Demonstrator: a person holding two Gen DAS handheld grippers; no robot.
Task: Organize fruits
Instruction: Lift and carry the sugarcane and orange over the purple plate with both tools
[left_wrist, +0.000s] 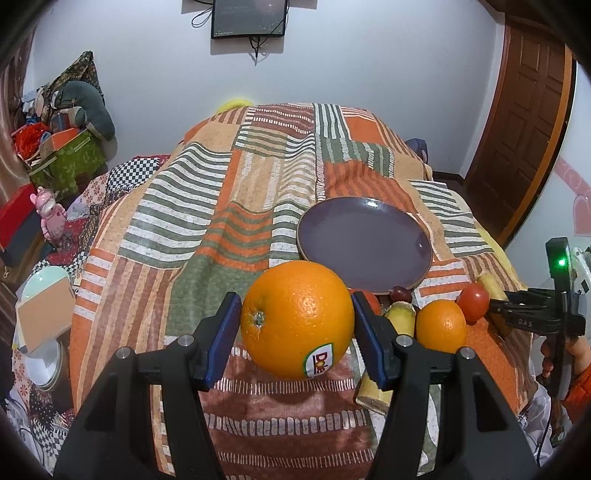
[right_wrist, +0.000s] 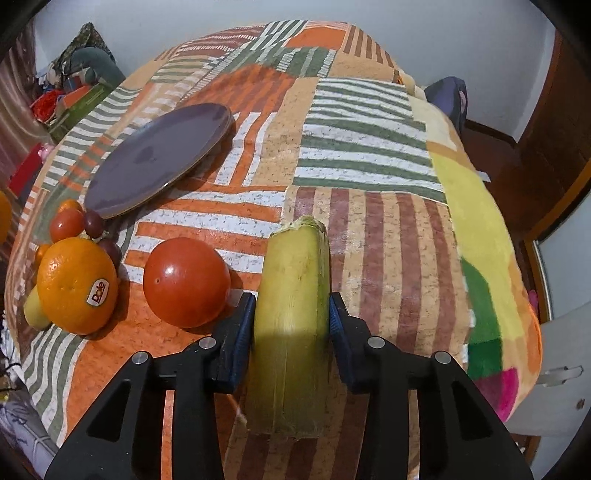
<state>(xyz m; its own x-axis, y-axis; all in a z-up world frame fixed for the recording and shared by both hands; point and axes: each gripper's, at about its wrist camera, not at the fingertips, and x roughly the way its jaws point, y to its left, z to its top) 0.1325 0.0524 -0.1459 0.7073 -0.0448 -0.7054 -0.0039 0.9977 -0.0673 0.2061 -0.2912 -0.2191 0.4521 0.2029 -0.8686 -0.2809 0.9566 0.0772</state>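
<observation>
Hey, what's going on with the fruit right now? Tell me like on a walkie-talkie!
Left gripper clamped on big round orange with sticker. Right gripper clamped on pale yellow-green stalk piece. Round purple plate empty, nothing blocking it.

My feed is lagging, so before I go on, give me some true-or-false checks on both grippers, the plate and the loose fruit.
1. The left gripper holds a big orange with a Dole sticker. True.
2. The purple plate already has fruit on it. False: it is bare.
3. The right gripper is closed on a tomato. False: it grips a yellow-green stalk piece; the tomato lies on the blanket beside it.
4. A second stickered orange rests on the blanket. True.
5. Dark grapes lie near the plate's rim. True.
</observation>
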